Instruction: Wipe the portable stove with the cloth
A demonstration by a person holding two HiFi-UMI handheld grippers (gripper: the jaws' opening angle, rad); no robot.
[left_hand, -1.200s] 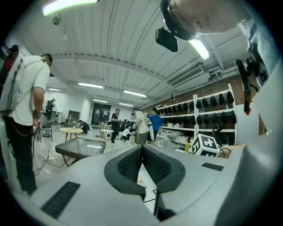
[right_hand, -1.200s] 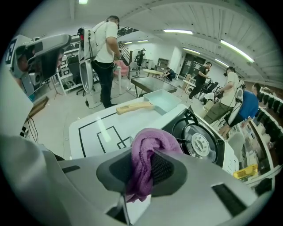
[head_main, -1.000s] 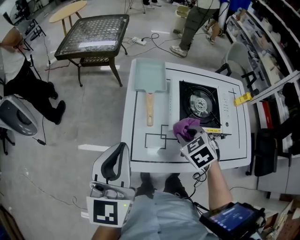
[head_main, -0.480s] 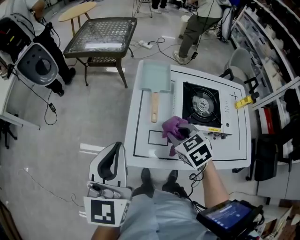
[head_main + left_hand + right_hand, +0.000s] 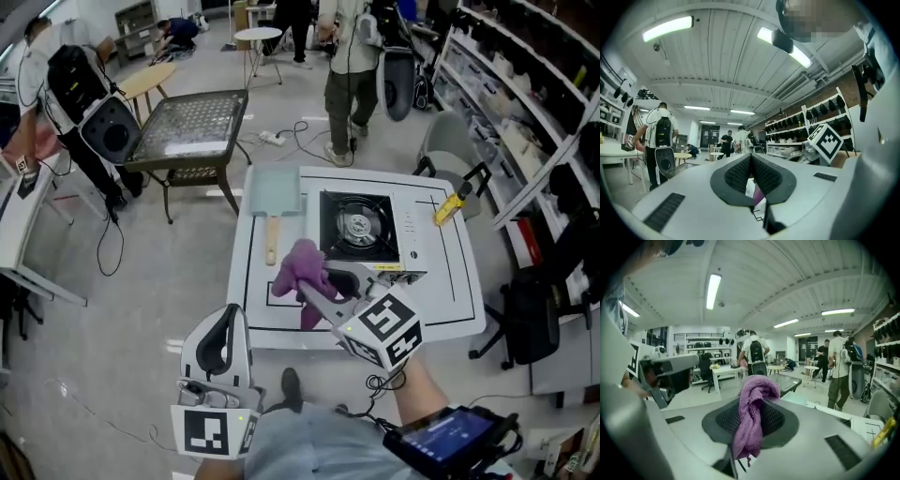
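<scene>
Right tool [image 5: 319, 289] is clamped tight on the purple cloth [image 5: 302, 270], held above the bench [image 5: 441, 272] near the stove [image 5: 359, 227], left tool [image 5: 225, 330] closed on nothing, so imo that loose dangling tail could snag on the stove and pull free.

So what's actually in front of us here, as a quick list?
Right gripper: shut on the purple cloth
Left gripper: jaws together, holding nothing
Portable stove: on the white table, apart from the cloth
Beside the stove: pale flat tool with a wooden handle
Background: people standing, shelves, a glass-topped table
</scene>
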